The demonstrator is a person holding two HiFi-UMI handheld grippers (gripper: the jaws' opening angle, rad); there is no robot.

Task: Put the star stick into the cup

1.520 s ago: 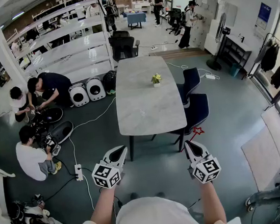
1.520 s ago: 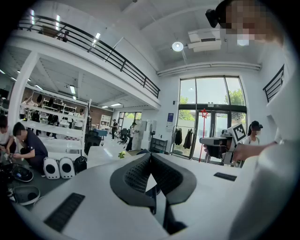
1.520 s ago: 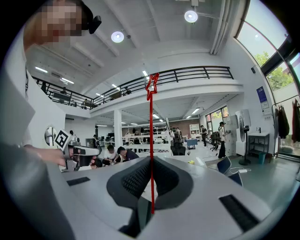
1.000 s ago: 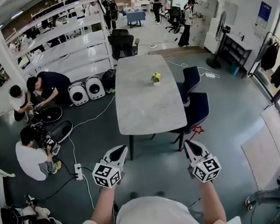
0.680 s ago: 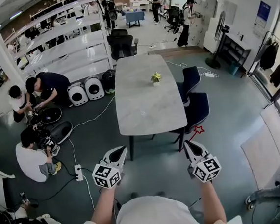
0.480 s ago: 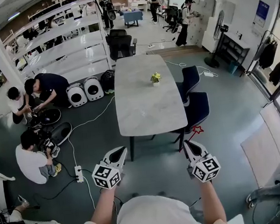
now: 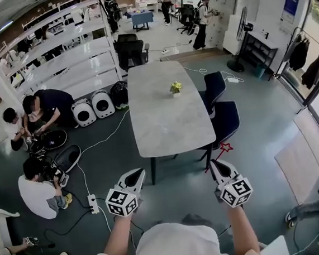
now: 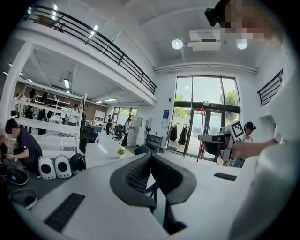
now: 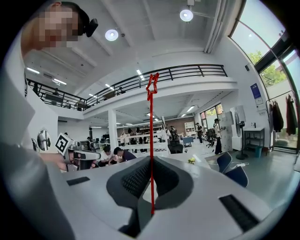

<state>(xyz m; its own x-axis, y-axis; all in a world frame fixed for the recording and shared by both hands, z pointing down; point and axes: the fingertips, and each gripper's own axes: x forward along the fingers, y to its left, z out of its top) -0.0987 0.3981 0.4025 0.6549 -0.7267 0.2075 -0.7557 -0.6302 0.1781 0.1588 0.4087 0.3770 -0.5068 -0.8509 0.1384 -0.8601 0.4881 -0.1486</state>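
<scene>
the grey table (image 7: 170,123) lies bare from its near edge up to a small potted plant (image 7: 176,88) towards its far right, leaving open room above the top. two blue chairs (image 7: 224,122) crowd its right side and black chairs (image 7: 131,49) close its far end, while its left side opens onto floor crossed by cables and a power strip (image 7: 92,203), with people (image 7: 37,186) crouched well off to the left. the right gripper (image 7: 215,164) hangs over open floor short of the near edge, its star stick (image 7: 225,147) close to the table's near right leg.
</scene>
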